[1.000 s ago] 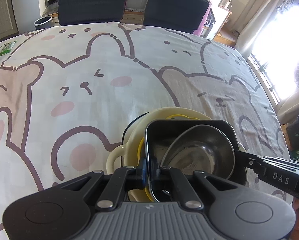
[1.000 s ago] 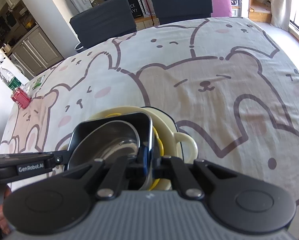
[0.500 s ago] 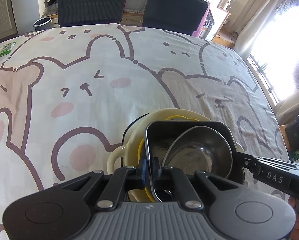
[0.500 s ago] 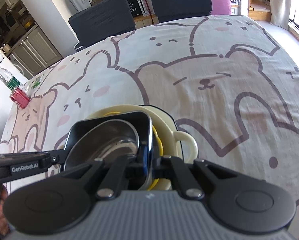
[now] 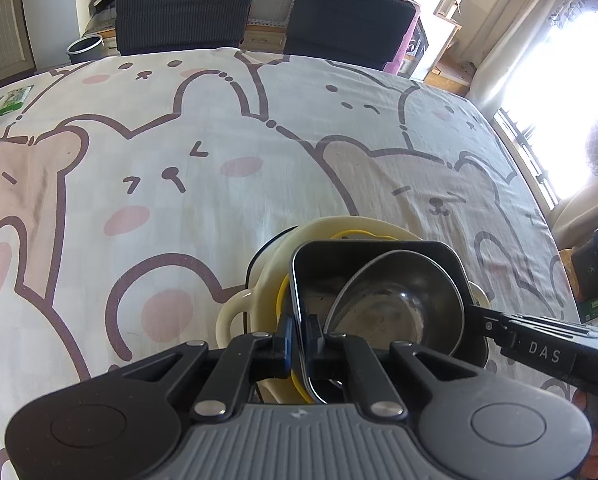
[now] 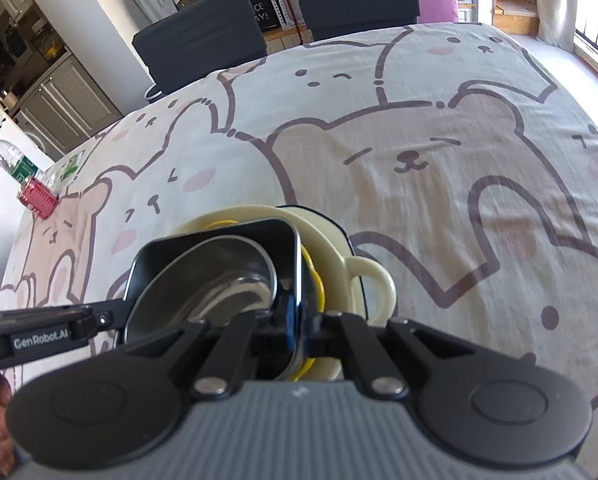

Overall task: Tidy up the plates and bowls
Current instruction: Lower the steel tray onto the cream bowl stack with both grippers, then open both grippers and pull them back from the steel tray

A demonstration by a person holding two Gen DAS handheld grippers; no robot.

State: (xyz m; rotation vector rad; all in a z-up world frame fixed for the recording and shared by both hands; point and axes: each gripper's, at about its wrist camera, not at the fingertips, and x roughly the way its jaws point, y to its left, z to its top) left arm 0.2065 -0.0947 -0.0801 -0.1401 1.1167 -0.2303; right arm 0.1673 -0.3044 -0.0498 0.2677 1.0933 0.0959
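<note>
Stack: nested pile sits near the front of the worktop (image 5: 179, 160), on the bear-print cloth, a cream two-handled dish (image 5: 235, 312) at the bottom, a yellow rim (image 5: 283, 300) peeking out above it, a black square dish (image 5: 379, 256) on top, and a steel bowl (image 5: 395, 304) lying tilted inside that.

Left gripper: left gripper (image 5: 299, 340) is clamped together on the left wall of the black square dish, one pad outside, one inside.

Right gripper: right gripper (image 6: 299, 328) is pinched on the opposite wall of the same dish, so both sides are held at once.

Steel bowl risk: it leans on one edge, not seated flat; I'd say any tip of the black dish lets it slide, clatter against the wall or ride over the rim.

Grip risk: both holds are thin pinches on a smooth, glossy wall; if one hand rises ahead of the other, the dish could twist and slip out of a pinch.

Stack risk: the black dish sits down inside the yellow rim; a snug fit could drag the lower pieces up with it, then drop them back on the cream dish.

Release risk: letting go unevenly could leave the black dish cocked on the pile, with the bowl rocking inside.

Cloth risk: the soft wrinkled cloth gives little footing, so a sideways shove may skate the whole pile.
</note>
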